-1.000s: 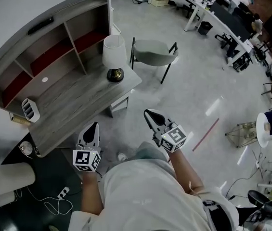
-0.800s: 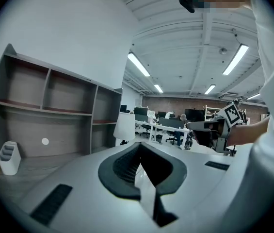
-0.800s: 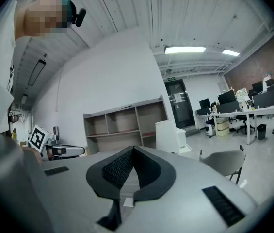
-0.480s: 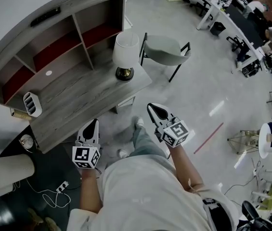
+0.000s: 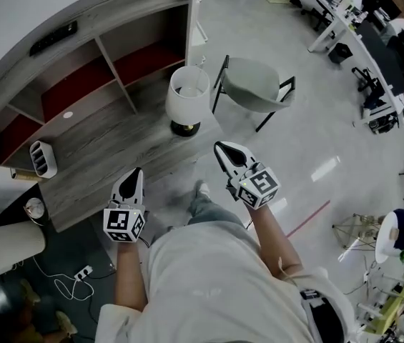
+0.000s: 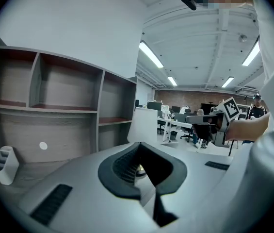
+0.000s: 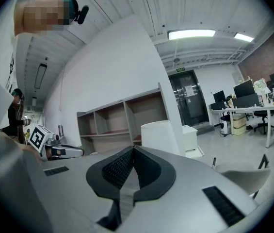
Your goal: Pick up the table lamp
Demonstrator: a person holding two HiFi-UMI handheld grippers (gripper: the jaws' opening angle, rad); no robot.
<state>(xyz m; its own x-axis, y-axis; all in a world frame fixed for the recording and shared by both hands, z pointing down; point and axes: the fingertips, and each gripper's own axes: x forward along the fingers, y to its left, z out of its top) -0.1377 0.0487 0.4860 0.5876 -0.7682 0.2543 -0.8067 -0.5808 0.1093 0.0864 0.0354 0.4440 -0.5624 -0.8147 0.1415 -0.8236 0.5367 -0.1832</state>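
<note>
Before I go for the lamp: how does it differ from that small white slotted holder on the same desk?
The table lamp is the taller one, a white shade over a dark round base; the slotted holder is low and all white. In the head view the table lamp stands at the desk's right end, near the chair; the slotted holder sits at the left end. Both rest on the desk top, and nothing touches either.

A lamp [image 5: 186,100] stands on the desk's [image 5: 105,152] right end, before shelves [image 5: 80,66], a chair [image 5: 255,88] to its right. Left gripper [image 5: 136,172] and right gripper [image 5: 222,148] hang near the desk's front edge.
</note>
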